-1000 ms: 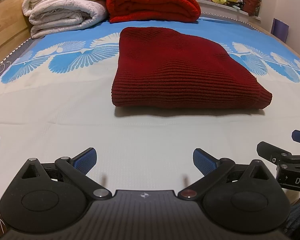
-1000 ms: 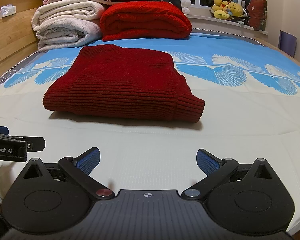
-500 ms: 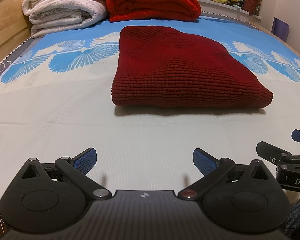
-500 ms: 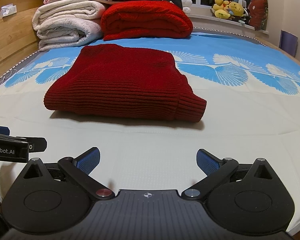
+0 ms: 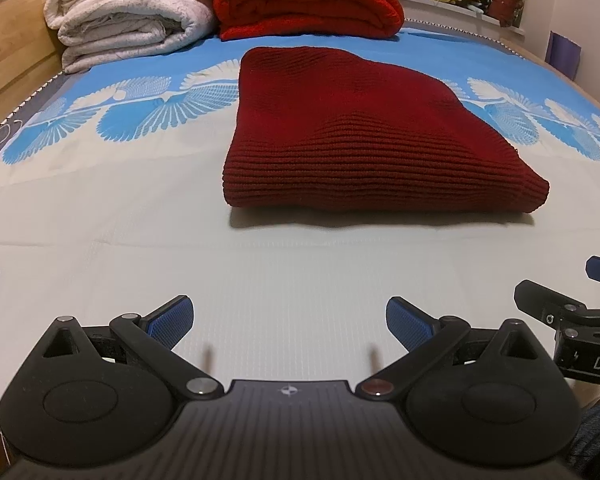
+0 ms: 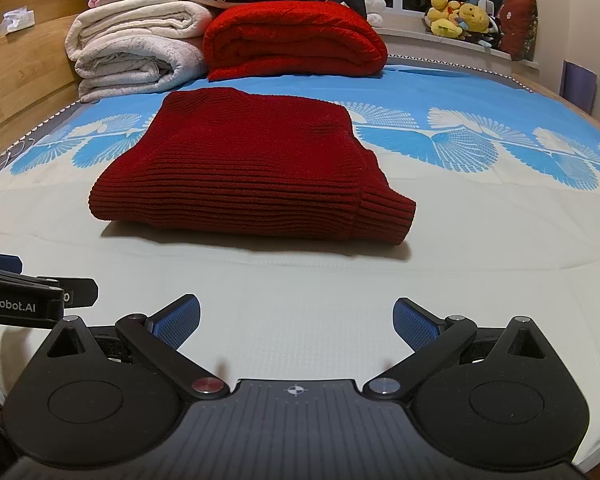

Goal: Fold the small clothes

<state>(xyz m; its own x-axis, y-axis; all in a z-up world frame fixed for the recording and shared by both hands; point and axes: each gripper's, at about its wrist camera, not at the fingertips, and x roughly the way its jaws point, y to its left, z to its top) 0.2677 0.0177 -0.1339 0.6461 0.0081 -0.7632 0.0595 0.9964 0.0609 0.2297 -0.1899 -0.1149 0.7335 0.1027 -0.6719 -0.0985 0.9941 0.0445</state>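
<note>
Sweater [image 5: 364, 140] sits folded in the middle of the bed [image 5: 300, 272], well ahead of both my grippers. I think the fold is done, so I hold both back, low near the bed edge. Left gripper [image 5: 288, 320] is spread wide w/ nothing in it. Right gripper [image 6: 296, 320] is spread wide too, empty. Sweater's long side runs front to back, away from me. Its thick folded edge faces me, and a ribbed cuff [image 6: 384, 216] pokes out on the right.
</note>
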